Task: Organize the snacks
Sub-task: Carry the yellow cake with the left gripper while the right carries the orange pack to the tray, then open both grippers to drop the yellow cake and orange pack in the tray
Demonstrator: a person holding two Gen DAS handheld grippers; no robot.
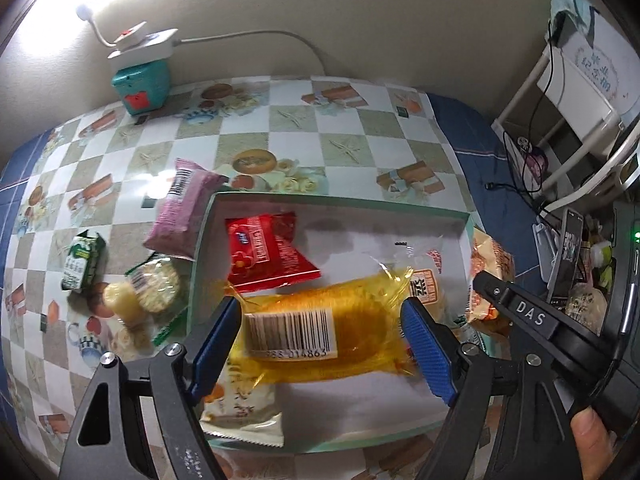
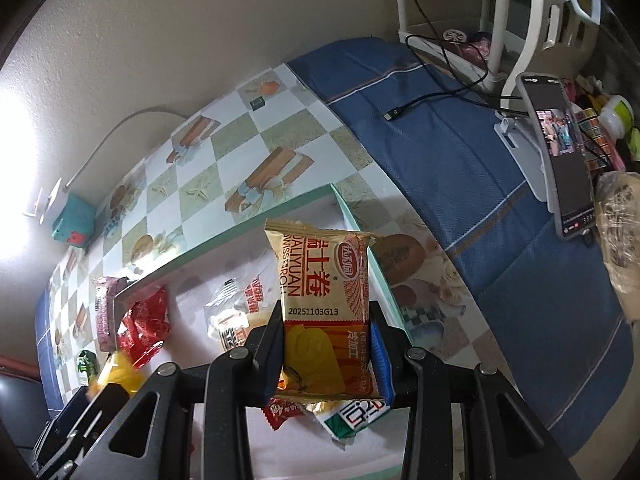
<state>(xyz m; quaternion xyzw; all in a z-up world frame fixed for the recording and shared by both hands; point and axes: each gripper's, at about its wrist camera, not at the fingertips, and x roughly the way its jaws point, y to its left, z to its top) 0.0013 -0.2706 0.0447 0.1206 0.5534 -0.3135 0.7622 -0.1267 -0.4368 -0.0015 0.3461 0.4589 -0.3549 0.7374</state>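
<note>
Left gripper (image 1: 320, 316): blue pads pressed on both ends of a yellow see-through pack (image 1: 320, 332), held over the box; jaws stand wide around it.
Yellow pack writing: white barcode label faces up, digits partly legible, "...014863".
Right gripper (image 2: 326, 344): narrow, clamped on a gold/orange snack pack (image 2: 320, 292) standing upright btwn the pads, over the box's right part.
Gold pack writing: "DALIYUAN", "SWISS ROLL", stamped "20251103G13", red Chinese chars; rest too small.
Box (image 1: 336, 203): shallow, white inside, green rim, on the checked tablecloth (image 1: 280, 128).
In box: red pack (image 1: 268, 254) at far left w/ white Chinese print, unreadable; clear/orange wrapper (image 1: 428, 284) behind the yellow pack; white/orange pack (image 1: 240, 408) at near left under the left pad.
Under right gripper: small red wrapper (image 2: 282, 412) and green/white pack (image 2: 352, 416), text not legible.
Outside box, left: pink pack (image 1: 182, 212) w/ barcode leaning on the rim; green/white carton (image 1: 82, 260); clear pack of round crackers (image 1: 154, 284).
Right gripper body, seen from left cam: marked "DAS".
Far edge: teal box (image 1: 140, 84) w/ white power strip on top.
Right side: phone (image 2: 560, 156) on stand, screen lit.
</note>
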